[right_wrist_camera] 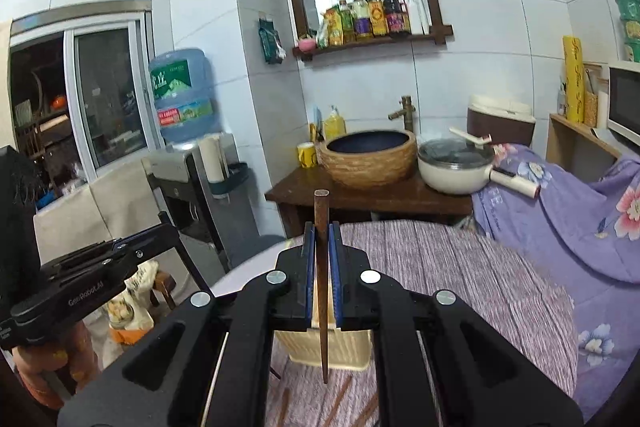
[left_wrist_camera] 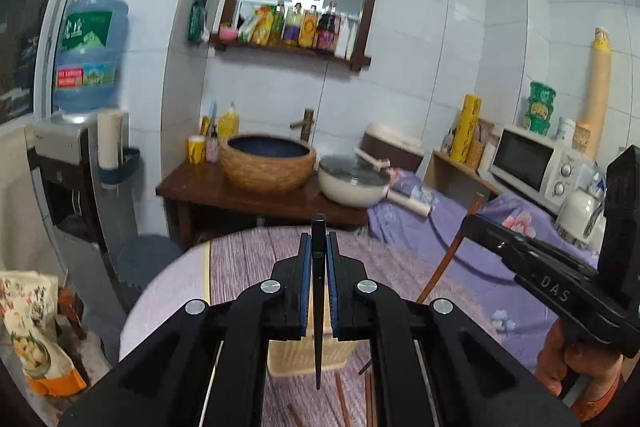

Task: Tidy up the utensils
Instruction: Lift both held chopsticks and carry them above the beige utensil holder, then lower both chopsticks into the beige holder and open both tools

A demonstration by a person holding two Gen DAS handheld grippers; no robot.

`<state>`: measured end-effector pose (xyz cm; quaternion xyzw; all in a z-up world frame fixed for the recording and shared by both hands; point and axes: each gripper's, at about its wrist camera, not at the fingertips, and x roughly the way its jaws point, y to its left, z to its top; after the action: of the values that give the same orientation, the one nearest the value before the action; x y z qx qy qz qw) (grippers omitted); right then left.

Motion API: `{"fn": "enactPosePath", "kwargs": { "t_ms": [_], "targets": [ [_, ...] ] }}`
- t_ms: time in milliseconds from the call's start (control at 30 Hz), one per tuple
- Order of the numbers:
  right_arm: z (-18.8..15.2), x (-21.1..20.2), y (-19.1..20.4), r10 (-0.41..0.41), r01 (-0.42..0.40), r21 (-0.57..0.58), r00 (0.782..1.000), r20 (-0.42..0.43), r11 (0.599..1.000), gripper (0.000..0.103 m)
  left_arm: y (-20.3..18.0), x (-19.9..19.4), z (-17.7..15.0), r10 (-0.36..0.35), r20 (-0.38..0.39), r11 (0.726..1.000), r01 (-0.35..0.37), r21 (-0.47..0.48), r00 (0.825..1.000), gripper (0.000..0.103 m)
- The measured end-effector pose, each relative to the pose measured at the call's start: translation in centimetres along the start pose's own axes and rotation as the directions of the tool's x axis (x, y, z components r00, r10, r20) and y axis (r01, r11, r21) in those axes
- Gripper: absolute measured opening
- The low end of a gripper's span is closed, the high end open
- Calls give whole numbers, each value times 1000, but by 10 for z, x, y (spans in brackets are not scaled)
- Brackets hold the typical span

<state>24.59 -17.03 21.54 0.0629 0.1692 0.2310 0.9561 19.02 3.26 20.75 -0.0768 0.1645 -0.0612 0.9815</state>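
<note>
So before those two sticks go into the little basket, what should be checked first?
1. Left gripper clamped on black chopstick: ok.
2. Right gripper clamped on brown chopstick: ok.
3. Cream basket below the tips: ok.
4. Both chopsticks pointing down: ok.
5. Basket's opening clear: cannot tell, hidden by the fingers.
6. More chopsticks loose on the table: not ok.

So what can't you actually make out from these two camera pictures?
- Inside of the cream ribbed plastic basket: both views, blocked by the gripper bodies.
- Loose brown chopsticks on the purple striped tablecloth: cut off by the bottom edge, count unclear.
- Labels on the shelf bottles: too small.
- Lower tip of the black chopstick in the left gripper: unclear how far it hangs above the basket.
</note>
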Motion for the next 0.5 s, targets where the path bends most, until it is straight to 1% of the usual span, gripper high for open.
{"fn": "enactPosePath", "kwargs": {
  "t_ms": [100, 167, 233, 300, 333, 400, 500],
  "targets": [
    [27, 2, 4, -8, 7, 15, 999, 53, 1000, 8, -4, -2, 28, 26, 58, 1000, -26, -4, 998, 7],
    [38, 4, 5, -17, 15, 19, 997, 79, 1000, 8, -6, 2, 44, 60, 97, 998, -59, -6, 993, 7],
    [43, 12, 6, -38, 37, 20, 995, 97, 999, 8, -8, 9, 52, 89, 123, 996, -89, -6, 988, 7],
    [42, 22, 7, -58, 57, 16, 994, 95, 998, 8, -9, 22, 52, 110, 124, 994, -110, -8, 986, 7],
    [38, 30, 6, -69, 68, 17, 994, 81, 998, 8, -9, 31, 49, 116, 113, 993, -115, -11, 987, 7],
    [29, 43, 4, -85, 84, 22, 995, 57, 996, 8, -7, 46, 39, 132, 93, 991, -130, -18, 987, 7],
    [7, 66, -1, -105, 105, 16, 994, 8, 994, 8, -1, 70, 18, 146, 51, 989, -145, -34, 988, 7]
  ]
}}
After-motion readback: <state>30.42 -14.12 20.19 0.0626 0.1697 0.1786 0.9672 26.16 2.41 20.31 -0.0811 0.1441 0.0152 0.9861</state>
